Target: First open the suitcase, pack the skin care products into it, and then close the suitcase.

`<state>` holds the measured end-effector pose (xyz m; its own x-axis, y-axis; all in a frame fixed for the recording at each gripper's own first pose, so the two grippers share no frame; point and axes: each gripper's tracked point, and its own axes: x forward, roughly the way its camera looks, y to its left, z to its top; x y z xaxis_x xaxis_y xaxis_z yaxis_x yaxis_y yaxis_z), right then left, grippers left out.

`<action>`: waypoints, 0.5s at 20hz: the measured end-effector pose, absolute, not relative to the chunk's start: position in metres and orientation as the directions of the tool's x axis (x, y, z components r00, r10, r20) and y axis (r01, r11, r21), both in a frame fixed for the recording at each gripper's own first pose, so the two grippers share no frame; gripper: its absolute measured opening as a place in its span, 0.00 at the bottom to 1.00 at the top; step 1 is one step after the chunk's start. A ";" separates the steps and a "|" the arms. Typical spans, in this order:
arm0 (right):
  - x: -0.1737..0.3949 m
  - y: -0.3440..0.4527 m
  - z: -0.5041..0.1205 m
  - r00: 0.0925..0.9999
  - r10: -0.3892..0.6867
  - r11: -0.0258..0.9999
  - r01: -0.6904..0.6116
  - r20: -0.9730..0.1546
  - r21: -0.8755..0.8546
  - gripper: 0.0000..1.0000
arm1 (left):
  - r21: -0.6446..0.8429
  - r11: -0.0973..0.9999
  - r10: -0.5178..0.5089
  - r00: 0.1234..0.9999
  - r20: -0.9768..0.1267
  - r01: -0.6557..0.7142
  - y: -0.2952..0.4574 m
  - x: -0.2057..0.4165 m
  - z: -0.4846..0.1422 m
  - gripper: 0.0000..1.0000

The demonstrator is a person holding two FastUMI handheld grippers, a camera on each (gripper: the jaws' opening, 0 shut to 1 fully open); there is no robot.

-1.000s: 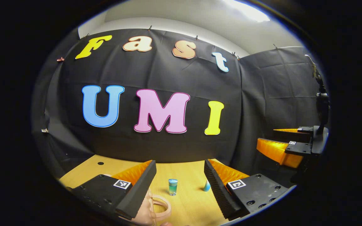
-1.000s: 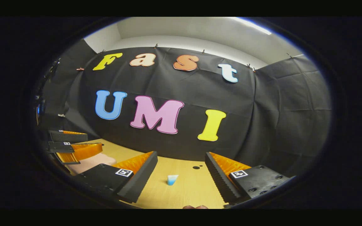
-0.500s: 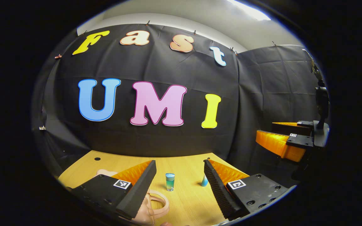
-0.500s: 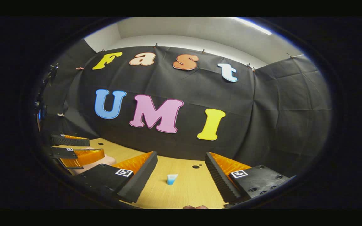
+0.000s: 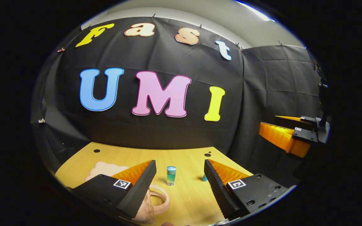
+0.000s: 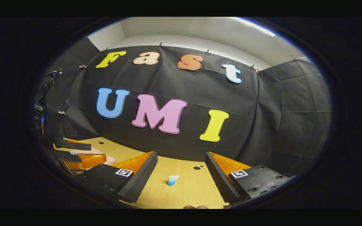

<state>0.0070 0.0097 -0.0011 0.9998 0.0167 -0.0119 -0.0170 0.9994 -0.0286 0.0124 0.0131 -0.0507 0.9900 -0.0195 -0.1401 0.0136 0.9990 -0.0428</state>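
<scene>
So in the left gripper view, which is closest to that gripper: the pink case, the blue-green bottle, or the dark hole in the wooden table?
1. Pink case with loop handle: nearest, under the left gripper, on its left.
2. Blue-green bottle: upright, ahead between the fingers.
3. Dark hole: farthest, far left of the wooden table.

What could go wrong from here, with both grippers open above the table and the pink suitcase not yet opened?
The small bottle stands upright just past the left gripper; a low forward move could tip it. The pink suitcase lies partly under that gripper's finger, handle near the table's front edge, so a careless grab might drag it off. The little blue piece ahead of the right gripper looks light and easily knocked.
</scene>
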 end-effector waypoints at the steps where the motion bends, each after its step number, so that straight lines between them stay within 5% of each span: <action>1: 0.008 0.011 -0.002 1.000 0.017 0.999 -0.017 -0.012 -0.030 0.95 | -0.044 0.999 -0.020 0.989 -0.146 0.014 0.014 0.014 -0.053 0.96; 10: 0.022 0.005 -0.012 1.000 0.023 1.000 -0.023 0.002 -0.010 0.96 | -0.024 0.999 -0.035 0.966 -0.255 0.030 0.006 0.029 -0.083 0.96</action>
<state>0.0220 0.0054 -0.0124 0.9997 0.0233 0.0023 -0.0233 0.9997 -0.0100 0.0287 0.0058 -0.0830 0.9662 -0.0350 -0.2555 0.0299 0.9993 -0.0239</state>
